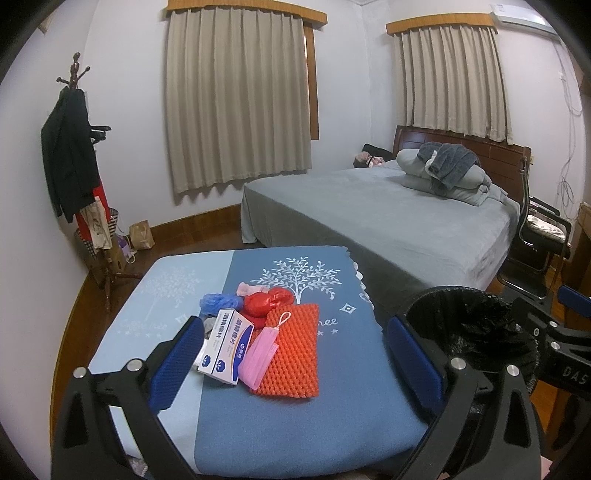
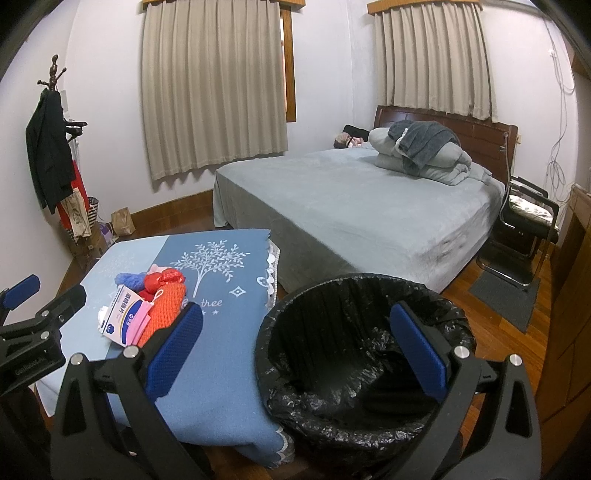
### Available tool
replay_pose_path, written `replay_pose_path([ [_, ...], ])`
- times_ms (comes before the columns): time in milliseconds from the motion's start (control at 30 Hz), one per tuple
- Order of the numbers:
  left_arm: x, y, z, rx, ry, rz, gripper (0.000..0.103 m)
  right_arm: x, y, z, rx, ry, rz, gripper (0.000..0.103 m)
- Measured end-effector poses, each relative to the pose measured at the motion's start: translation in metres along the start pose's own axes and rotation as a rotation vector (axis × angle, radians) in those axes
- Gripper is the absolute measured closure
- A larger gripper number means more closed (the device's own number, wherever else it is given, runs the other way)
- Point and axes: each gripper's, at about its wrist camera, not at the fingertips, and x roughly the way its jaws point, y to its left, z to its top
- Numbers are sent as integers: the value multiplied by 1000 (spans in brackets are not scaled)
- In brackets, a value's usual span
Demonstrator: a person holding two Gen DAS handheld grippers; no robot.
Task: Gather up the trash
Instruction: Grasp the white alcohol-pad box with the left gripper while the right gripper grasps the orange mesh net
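While both tongs (image 1: 295, 354) (image 2: 295, 350) gape empty, orange mesh sleeve (image 1: 293, 350) lengthwise toward the bed (image 1: 388, 221), beside lined bin (image 2: 369, 354).

Home bedroom, no doubt. Big bed (image 2: 362, 218) w/ grey cover takes the far side, dark wood headboard (image 2: 476, 133) behind it, folded duvet & clothes (image 2: 424, 151) piled at the head. Two windows w/ beige curtains (image 2: 214, 85) under wood pelmets. Coat stand (image 1: 75, 147) in the left corner, dark jackets hanging. AC unit (image 1: 524, 18) up high on the right wall. Wood floor (image 2: 513, 306), chair (image 2: 524, 221) beside the bed.
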Motion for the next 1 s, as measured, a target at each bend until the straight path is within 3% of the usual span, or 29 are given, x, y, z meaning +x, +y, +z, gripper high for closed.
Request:
replay_pose_path([
  [133,8,11,-2,-1,-11,23,6,16,12,-5,-7,-7,20,5],
  [433,52,79,-23,-42,50,185,6,81,57,-20,-26,36,108,5],
  [633,75,105,-42,-54,101,206,6,116,94,-29,-61,86,185,5],
  [733,83,111,-53,-47,110,206,6,132,114,-37,-101,124,203,13],
  [767,86,111,-55,-44,113,206,6,137,118,-39,-109,138,208,22],
  [1000,101,123,-67,-59,134,191,7,167,144,-54,-130,214,246,32],
])
